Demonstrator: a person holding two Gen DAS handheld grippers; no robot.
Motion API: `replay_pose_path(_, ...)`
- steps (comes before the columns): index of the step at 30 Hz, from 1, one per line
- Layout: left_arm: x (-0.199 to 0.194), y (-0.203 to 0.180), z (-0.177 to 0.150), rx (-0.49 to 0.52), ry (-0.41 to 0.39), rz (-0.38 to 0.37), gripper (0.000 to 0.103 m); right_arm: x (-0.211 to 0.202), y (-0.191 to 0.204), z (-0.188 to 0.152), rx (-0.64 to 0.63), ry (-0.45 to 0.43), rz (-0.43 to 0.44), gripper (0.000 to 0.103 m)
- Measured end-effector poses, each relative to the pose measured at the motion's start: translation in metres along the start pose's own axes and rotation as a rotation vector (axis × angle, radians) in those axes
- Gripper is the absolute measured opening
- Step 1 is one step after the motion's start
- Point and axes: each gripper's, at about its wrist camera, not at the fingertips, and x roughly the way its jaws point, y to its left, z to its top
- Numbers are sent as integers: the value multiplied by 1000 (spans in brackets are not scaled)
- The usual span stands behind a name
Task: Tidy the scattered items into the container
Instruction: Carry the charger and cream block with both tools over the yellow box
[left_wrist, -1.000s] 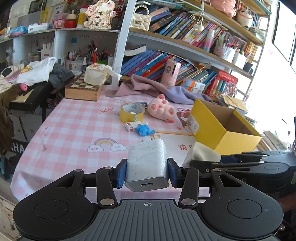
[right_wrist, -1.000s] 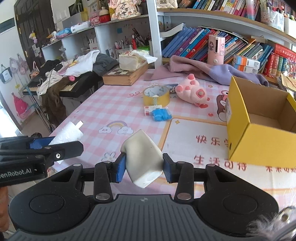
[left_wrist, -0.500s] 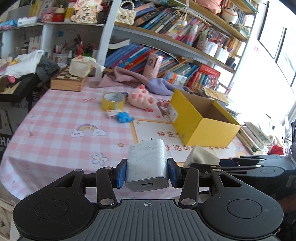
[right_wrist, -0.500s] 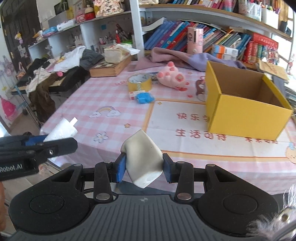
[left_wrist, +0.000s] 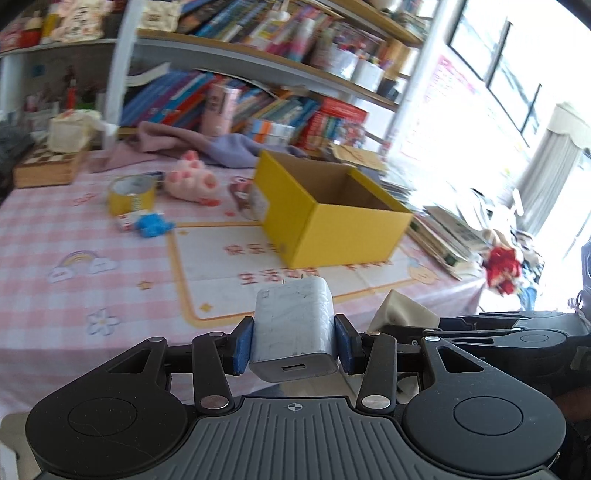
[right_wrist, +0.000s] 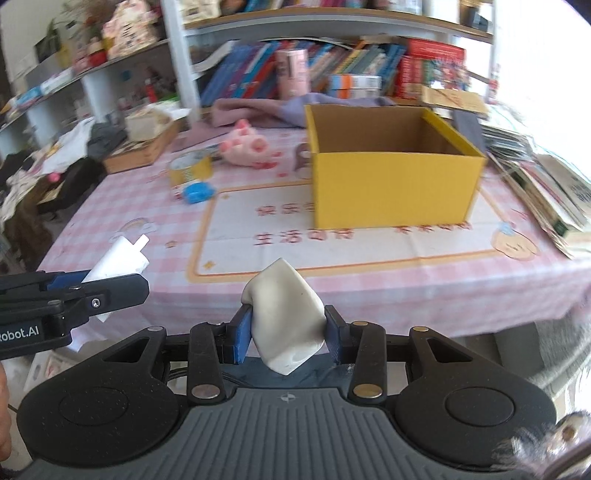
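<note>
You're swinging both loads toward the yellow box (right_wrist: 395, 184): left hand-held gripper (left_wrist: 293, 341) clamping the charger (left_wrist: 293, 332), right hand-held gripper (right_wrist: 284, 332) clamping the eraser (right_wrist: 284, 314).

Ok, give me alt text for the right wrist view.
The right tool grips a cream-white squashed lump above the near edge of a pink checked tablecloth. Ahead stands an open yellow cardboard box, apparently empty; at left, the left tool holds a white charger.

Motion blur smears the far bookshelf (left_wrist: 280, 92), so no book spine can be read. The near wall of the yellow box (right_wrist: 395, 188) hides its floor. A dark round object (right_wrist: 303, 159) sits mostly hidden behind the box's left corner, unidentifiable.
</note>
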Motion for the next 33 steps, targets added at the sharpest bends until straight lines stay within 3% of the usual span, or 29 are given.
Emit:
replay_pose_path(12, 28, -29, 9, 97, 52, -91, 44, -2, -40, -7, 150, 21, -64, 37)
replay_pose_path(22, 56, -33, 24, 127, 68, -123, 44, 12, -57, 7, 179, 19, -82, 37)
replay_pose_path(33, 97, -46, 57, 196, 25, -172, 44, 32, -89, 36, 194, -37, -102, 36)
